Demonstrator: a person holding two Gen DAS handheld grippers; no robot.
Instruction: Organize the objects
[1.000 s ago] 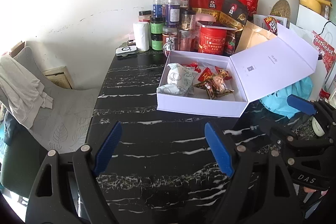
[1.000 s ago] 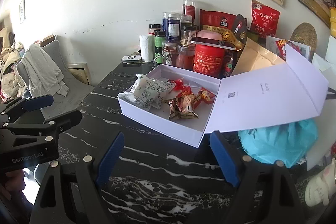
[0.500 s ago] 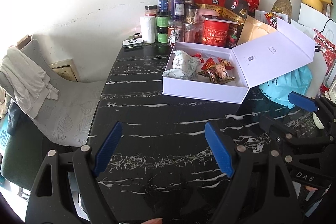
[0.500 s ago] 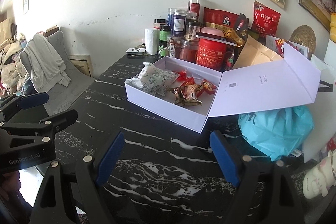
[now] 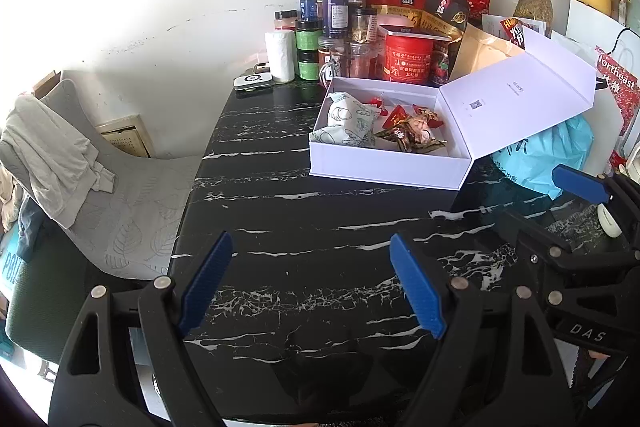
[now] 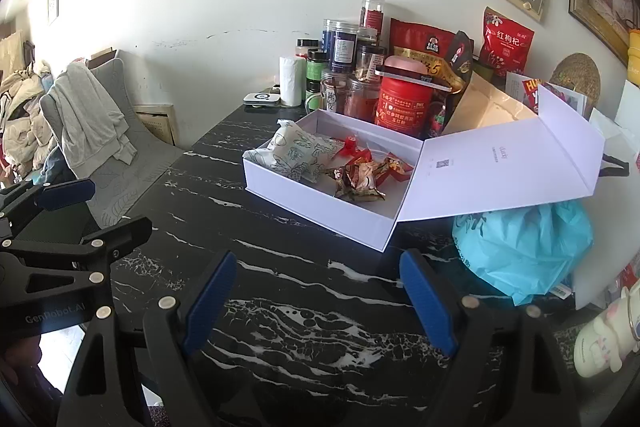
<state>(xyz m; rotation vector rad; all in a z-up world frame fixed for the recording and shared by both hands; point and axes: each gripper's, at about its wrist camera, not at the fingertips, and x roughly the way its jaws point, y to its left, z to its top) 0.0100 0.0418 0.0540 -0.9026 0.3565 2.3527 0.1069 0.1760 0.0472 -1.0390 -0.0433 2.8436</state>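
Note:
A white box (image 5: 384,167) (image 6: 316,203) stands open on the black marble table (image 5: 304,227) (image 6: 280,267), its lid (image 5: 520,103) (image 6: 504,167) leaning back to the right. Inside lie a white patterned pouch (image 5: 350,125) (image 6: 298,151) and several red and gold wrapped snacks (image 5: 412,131) (image 6: 364,175). My left gripper (image 5: 310,279) is open and empty, well short of the box. My right gripper (image 6: 316,297) is open and empty, near the box's front corner. Each gripper shows at the edge of the other's view.
Jars, a red tin (image 5: 408,61) (image 6: 404,107), snack bags and a white roll (image 5: 280,55) crowd the table's far edge by the wall. A teal plastic bag (image 6: 524,247) lies right of the box. A grey chair (image 5: 100,179) with draped clothing stands left.
Both grippers have pulled back from the box, which now looks smaller and farther away. Both stay open and empty. The box and its contents have not moved.

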